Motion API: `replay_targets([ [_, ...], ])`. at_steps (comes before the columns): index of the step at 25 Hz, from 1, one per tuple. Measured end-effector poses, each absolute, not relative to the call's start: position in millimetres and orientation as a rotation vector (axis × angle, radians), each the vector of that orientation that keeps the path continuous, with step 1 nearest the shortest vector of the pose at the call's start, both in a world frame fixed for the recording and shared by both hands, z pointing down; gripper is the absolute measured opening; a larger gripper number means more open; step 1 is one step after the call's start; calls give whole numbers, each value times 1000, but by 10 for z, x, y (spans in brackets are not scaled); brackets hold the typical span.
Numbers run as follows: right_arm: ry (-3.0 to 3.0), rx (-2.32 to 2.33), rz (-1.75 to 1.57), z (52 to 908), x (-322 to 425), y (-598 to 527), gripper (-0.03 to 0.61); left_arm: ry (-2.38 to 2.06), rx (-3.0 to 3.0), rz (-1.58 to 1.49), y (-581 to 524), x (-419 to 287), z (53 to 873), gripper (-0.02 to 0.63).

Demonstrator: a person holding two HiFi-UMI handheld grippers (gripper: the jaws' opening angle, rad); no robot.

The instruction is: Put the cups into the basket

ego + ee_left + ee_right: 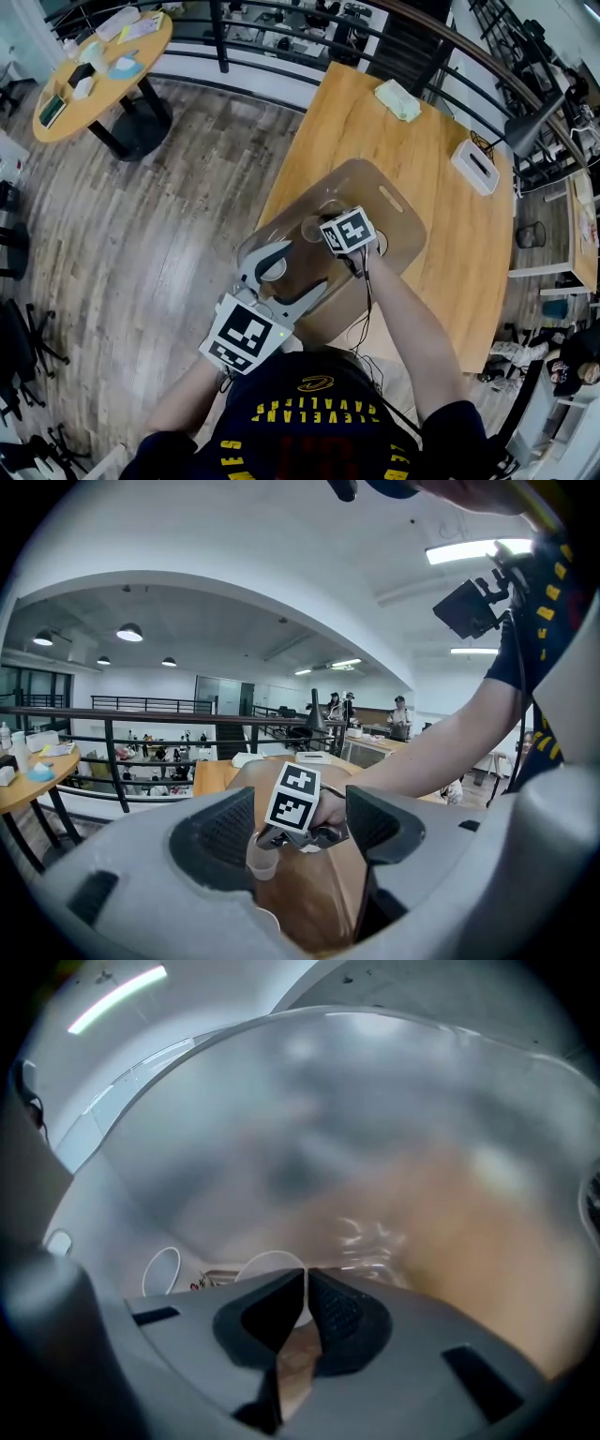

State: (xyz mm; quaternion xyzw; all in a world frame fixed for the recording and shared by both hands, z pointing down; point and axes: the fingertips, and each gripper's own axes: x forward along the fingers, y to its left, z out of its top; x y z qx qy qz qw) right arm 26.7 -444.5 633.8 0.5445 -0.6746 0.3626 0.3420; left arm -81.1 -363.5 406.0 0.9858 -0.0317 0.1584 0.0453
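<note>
A translucent basket stands on the wooden table. My right gripper, topped by its marker cube, reaches down inside it, shut on the wall of a clear plastic cup. In the right gripper view the pinched cup's white rim shows just behind the closed jaws, and a second cup lies to the left against the basket wall. My left gripper hovers at the basket's near edge, open and empty. Its own view looks between wide jaws at the right gripper and the hanging cup.
A white box and a folded cloth lie on the far part of the table. A black railing runs behind it. A round table stands on the wooden floor at far left.
</note>
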Motion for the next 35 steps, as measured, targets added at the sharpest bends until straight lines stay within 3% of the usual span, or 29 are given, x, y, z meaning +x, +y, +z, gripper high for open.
replay_targets([
  [5, -1745, 1429, 979, 6383, 299, -4428, 25, -80, 3011, 492, -3645, -834, 4089, 310],
  [9, -1719, 1457, 982, 6373, 353, -4410, 89, -54, 3020, 494, -3624, -842, 4082, 310],
  [13, -1716, 1545, 965, 6212, 468, -4433, 104, -35, 3031, 497, -3596, -844, 4086, 310],
  [23, -1874, 1887, 698, 5099, 492, -4524, 106, 40, 3066, 469, -3510, -903, 4006, 310],
  [30, -1998, 2295, 603, 4041, 476, -3931, 95, 67, 3045, 380, -3469, -936, 3921, 308],
  [34, -1951, 2459, 411, 3622, 455, -3291, 24, 72, 3063, 313, -3430, -922, 3825, 300],
  [35, -1932, 2486, 368, 3566, 445, -3128, 20, 68, 3070, 285, -3417, -921, 3783, 266],
])
